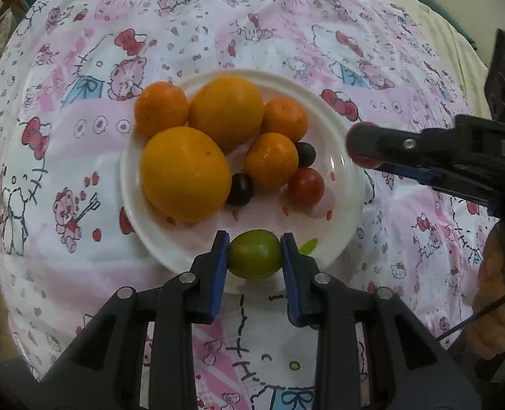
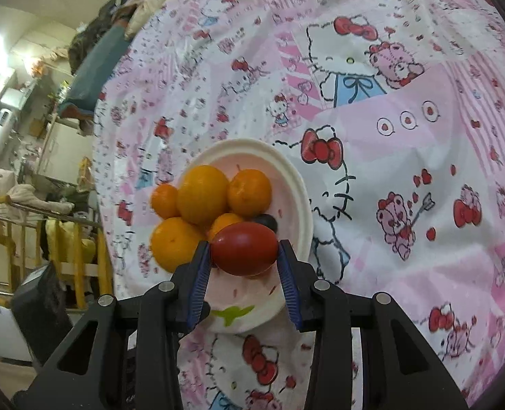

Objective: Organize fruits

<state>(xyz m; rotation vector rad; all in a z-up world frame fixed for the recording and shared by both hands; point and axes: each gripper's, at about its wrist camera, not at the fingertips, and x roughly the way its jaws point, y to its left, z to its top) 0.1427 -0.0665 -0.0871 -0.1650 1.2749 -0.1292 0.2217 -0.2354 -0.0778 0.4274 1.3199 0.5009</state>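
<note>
Left tool (image 1: 254, 254) around green fruit (image 1: 254, 256), plate (image 1: 348, 184) rim partly hidden.

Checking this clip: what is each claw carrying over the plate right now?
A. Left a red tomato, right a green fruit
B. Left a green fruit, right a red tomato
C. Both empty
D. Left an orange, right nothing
B: the left claw pinches a small green fruit between its blue pads, and the right claw clamps a red tomato above the white plate.
</note>
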